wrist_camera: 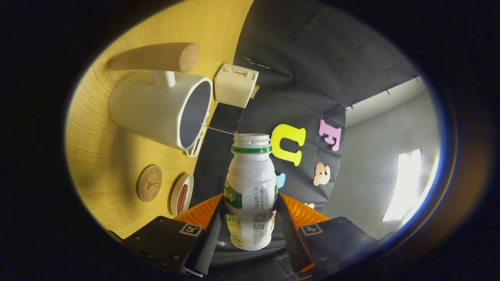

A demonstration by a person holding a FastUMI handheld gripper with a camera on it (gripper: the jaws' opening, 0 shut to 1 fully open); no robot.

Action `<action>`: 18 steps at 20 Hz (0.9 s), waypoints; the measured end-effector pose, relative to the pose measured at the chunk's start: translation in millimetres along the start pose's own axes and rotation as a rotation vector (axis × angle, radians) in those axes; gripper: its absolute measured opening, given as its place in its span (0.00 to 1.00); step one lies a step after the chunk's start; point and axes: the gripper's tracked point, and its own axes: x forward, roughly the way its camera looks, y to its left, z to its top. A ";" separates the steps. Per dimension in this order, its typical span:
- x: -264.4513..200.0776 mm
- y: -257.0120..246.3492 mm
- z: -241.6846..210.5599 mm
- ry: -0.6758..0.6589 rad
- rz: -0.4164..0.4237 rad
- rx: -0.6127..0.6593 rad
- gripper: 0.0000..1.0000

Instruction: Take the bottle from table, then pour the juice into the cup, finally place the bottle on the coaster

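Note:
My gripper point(250, 222) is shut on a small white bottle point(250, 187) with a green neck ring and an open mouth, and both fingers press on its lower body. The whole view is rolled sideways, so the bottle is tipped over, its mouth close beside the rim of a big white cup point(160, 111) with a wooden handle point(156, 57). A thin thread runs between the cup's rim and the bottle mouth. A round wooden coaster point(149, 182) lies on the yellow wooden table point(101, 156), on the near side of the cup.
A small white dish point(181, 194) holding something dark red lies beside the coaster. A cream-coloured toaster point(234, 85) stands beyond the cup near the table's edge. A flat item with green print point(196, 145) peeks from under the cup's rim.

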 end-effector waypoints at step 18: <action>-1.3 -4.9 7.0 -0.029 -0.027 -0.074 0.75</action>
